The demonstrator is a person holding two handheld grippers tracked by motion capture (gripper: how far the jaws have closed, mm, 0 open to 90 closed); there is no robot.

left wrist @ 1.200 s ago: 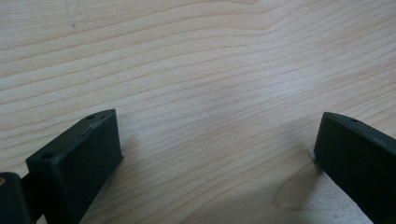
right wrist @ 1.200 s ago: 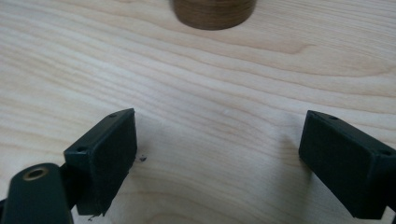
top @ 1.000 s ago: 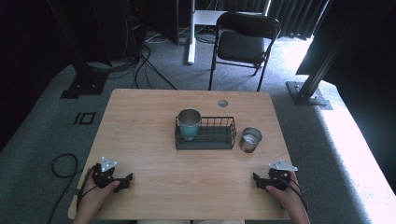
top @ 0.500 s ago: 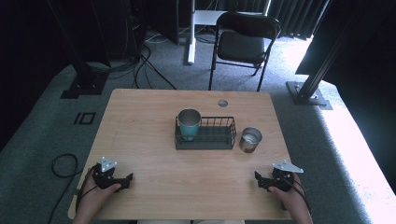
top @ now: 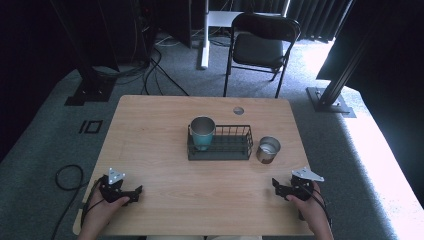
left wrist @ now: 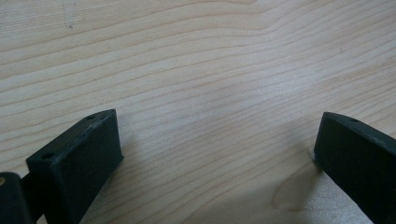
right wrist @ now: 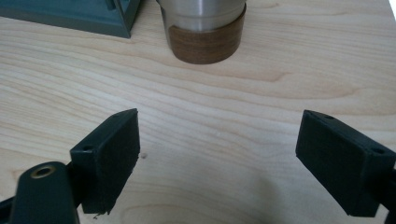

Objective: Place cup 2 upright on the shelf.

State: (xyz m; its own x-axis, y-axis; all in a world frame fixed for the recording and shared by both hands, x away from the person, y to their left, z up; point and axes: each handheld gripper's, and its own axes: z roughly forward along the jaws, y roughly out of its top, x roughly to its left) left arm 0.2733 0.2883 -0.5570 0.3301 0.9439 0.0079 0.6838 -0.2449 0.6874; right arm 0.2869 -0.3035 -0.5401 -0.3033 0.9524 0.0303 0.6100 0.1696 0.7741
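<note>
Both grippers are held low over the near edge of the wooden worktop [top: 150,145], each gripped by a hand entering from the bottom of the high view. The left gripper [top: 136,193] is seen at the lower left of that frame, its fingers [left wrist: 79,158] spread wide apart over bare wood grain with nothing between them. The right gripper [top: 276,187] is seen at the lower right, its fingers [right wrist: 109,156] likewise set wide apart and empty. Just beyond it, at the upper middle of the right gripper view, stands a steel cup [right wrist: 203,25] with a brown base band, its rim cut off by the frame's top edge. In the high view this cup [top: 268,149] is placed just beside the right end of a dark wire basket [top: 227,150], in whose left end a teal tumbler [top: 202,132] stands upright.
</note>
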